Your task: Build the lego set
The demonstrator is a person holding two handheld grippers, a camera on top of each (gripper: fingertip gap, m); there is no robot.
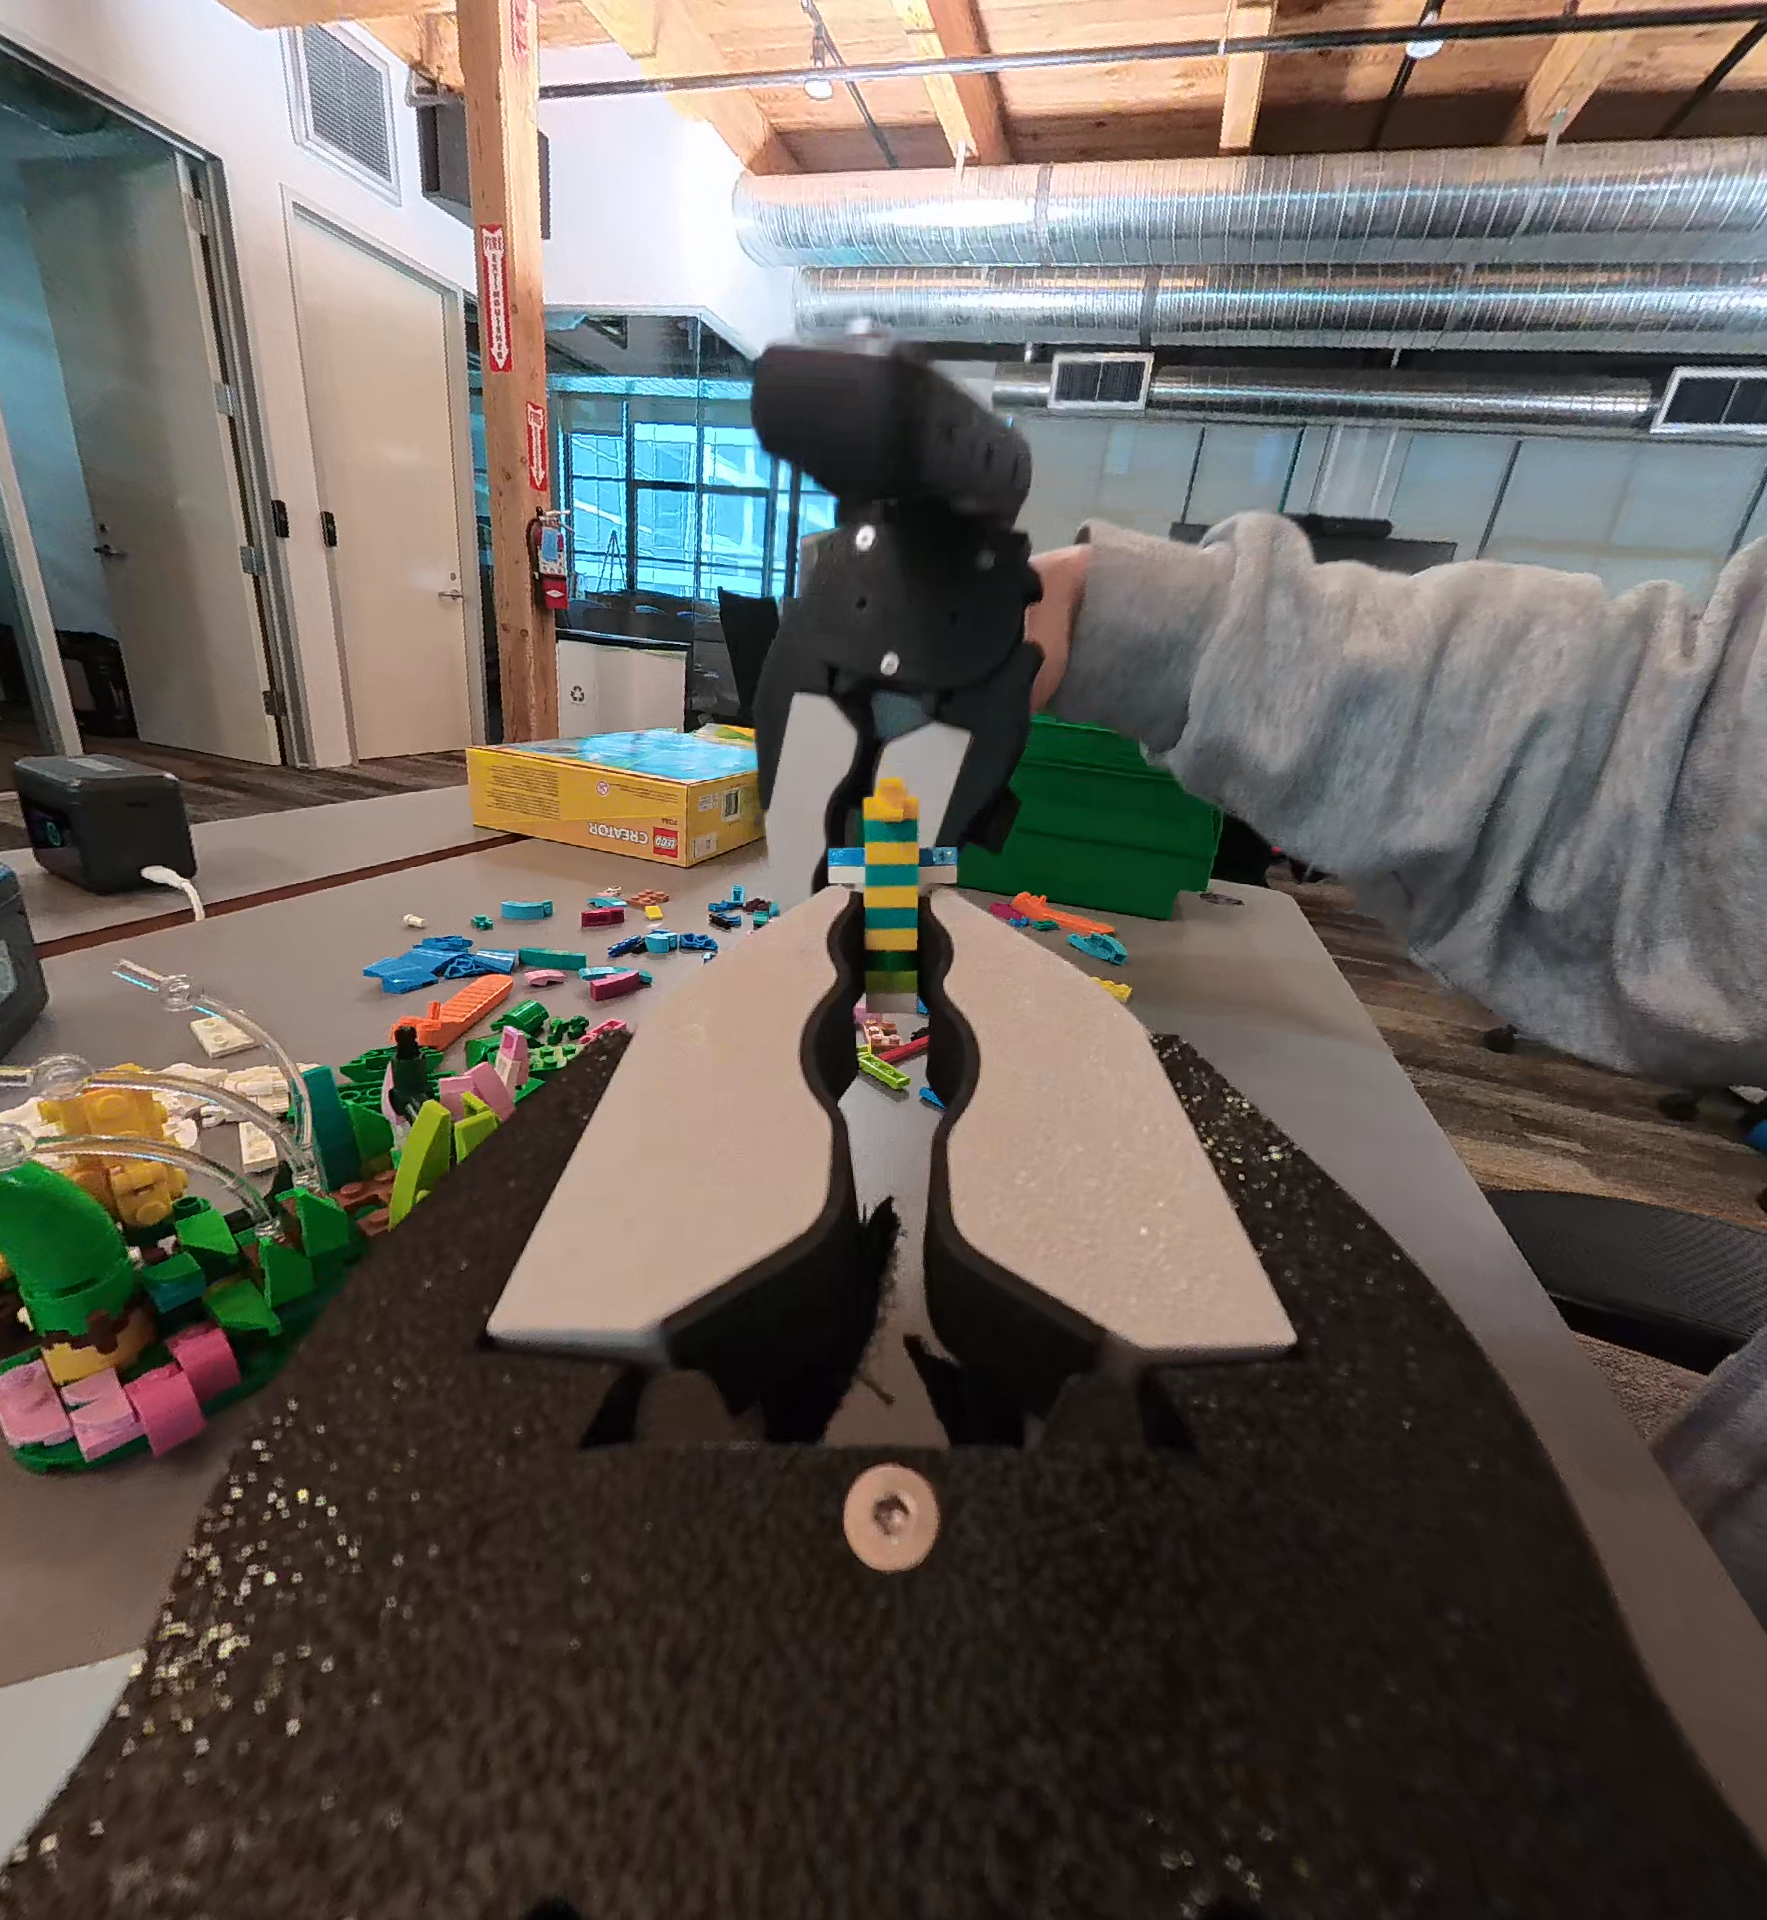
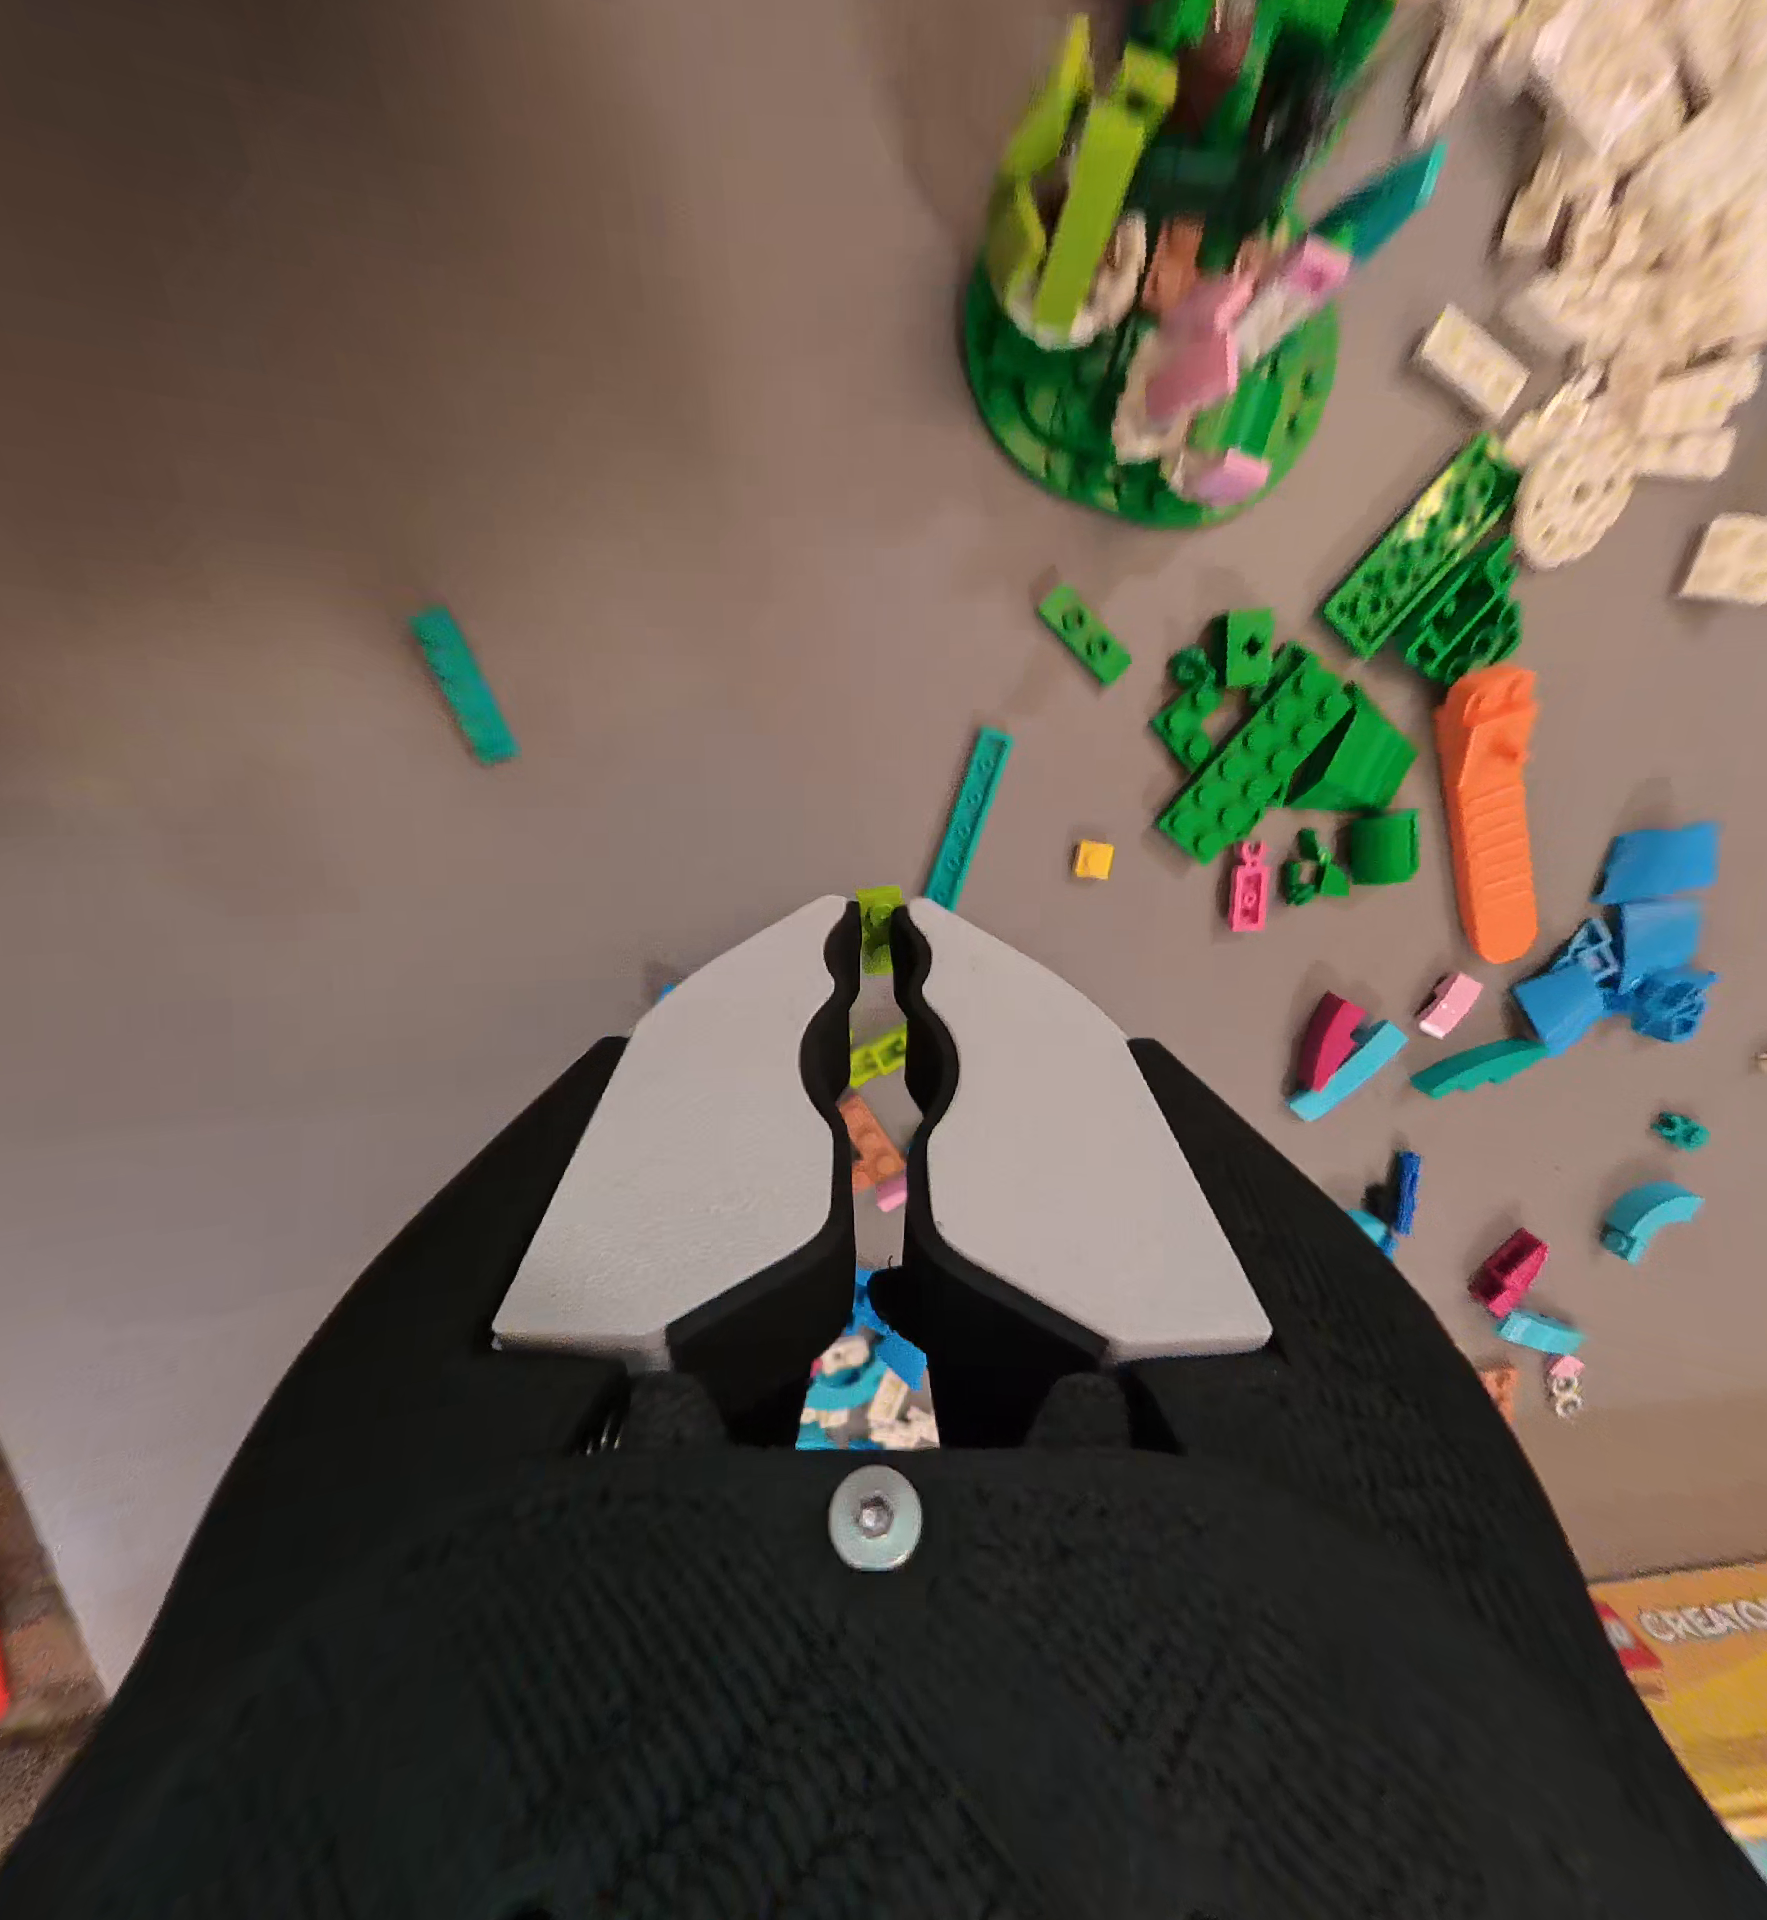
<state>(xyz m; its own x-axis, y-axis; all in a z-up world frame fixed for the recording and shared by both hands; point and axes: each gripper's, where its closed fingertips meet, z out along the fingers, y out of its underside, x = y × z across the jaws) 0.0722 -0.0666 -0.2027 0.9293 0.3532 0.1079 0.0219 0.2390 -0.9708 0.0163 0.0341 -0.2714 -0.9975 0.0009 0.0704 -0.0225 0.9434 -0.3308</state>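
One striped brick tower (image 1: 889, 914) clamped in left gripper (image 1: 889, 925); right gripper (image 2: 877, 914) pinches one lime piece (image 2: 877, 925)

lime piece (image 2: 877, 927) between tool (image 2: 879, 914) tips

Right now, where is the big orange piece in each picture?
Left wrist view: the orange piece lies left of centre on the table, among loose bricks.
Right wrist view: the orange piece lies at the right, just right of the green plates.
Shared landmark: the yellow box, far back in the left view, bottom right corner in the right view.
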